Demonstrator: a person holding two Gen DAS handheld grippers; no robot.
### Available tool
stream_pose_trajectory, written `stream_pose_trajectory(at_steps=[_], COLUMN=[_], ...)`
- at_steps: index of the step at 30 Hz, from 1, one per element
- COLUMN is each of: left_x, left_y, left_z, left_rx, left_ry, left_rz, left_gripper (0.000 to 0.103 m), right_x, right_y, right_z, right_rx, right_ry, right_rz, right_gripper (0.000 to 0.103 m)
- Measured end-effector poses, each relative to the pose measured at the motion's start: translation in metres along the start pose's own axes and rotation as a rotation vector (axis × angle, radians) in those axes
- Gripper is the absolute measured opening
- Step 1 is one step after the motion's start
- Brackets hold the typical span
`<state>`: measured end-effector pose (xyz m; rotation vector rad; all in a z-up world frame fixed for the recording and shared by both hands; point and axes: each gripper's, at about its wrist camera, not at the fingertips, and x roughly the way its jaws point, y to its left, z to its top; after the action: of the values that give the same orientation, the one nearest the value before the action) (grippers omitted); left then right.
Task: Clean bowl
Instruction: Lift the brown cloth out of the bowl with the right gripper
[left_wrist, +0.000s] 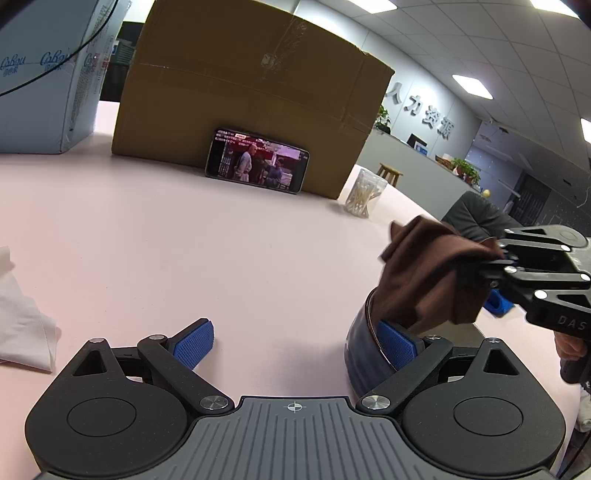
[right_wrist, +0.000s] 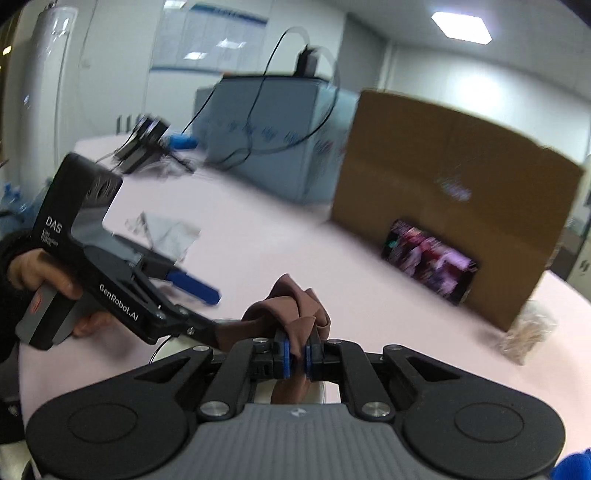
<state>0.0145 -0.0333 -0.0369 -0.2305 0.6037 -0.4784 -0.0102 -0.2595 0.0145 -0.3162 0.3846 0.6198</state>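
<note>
At the lower left of the left wrist view, the left gripper (left_wrist: 299, 345) is spread wide, its right finger inside the dark bowl (left_wrist: 364, 354) at lower right; above it, the right gripper (right_wrist: 297, 356) pinches a brown cloth (left_wrist: 428, 277) hanging into the bowl.

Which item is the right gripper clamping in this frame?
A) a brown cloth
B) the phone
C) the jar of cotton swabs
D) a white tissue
A: in the right wrist view the right gripper has its blue pads shut on the brown cloth; the left wrist view shows that cloth hanging over the dark bowl, which the open left gripper straddles at the rim.
</note>
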Motion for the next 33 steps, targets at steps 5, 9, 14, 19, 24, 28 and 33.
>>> stream_pose_trajectory(at_steps=[5,9,14,19,24,28,33], left_x=[0.0,0.0,0.001,0.002,0.003,0.003,0.004], left_y=[0.001,0.001,0.002,0.002,0.002,0.001,-0.001], left_z=[0.0,0.0,0.001,0.001,0.001,0.001,0.001], left_rx=[-0.001,-0.001,-0.002,-0.002,0.0,0.004,0.018], left_ry=[0.001,0.001,0.001,0.002,0.003,0.0,0.002], left_rz=[-0.001,-0.001,-0.003,-0.005,-0.005,-0.005,-0.011], left_gripper=[0.097,0.097,0.097,0.097,0.097,0.097,0.097], right_x=[-0.033,-0.066,-0.092,-0.097,-0.075,-0.066,-0.053], right_y=[0.003,0.007,0.006,0.01,0.012,0.01,0.004], right_z=[-0.017,-0.032,-0.049,-0.061,-0.071,-0.073,-0.079], right_rx=[0.118,0.217,0.266,0.264,0.269,0.3,0.368], right_ry=[-0.118,-0.188,-0.169,-0.09,0.001,0.019,0.004], right_rz=[-0.118,-0.144,-0.027,0.012,-0.008,-0.058,-0.088], right_gripper=[0.009,0.009,0.009,0.011,0.011,0.012,0.012])
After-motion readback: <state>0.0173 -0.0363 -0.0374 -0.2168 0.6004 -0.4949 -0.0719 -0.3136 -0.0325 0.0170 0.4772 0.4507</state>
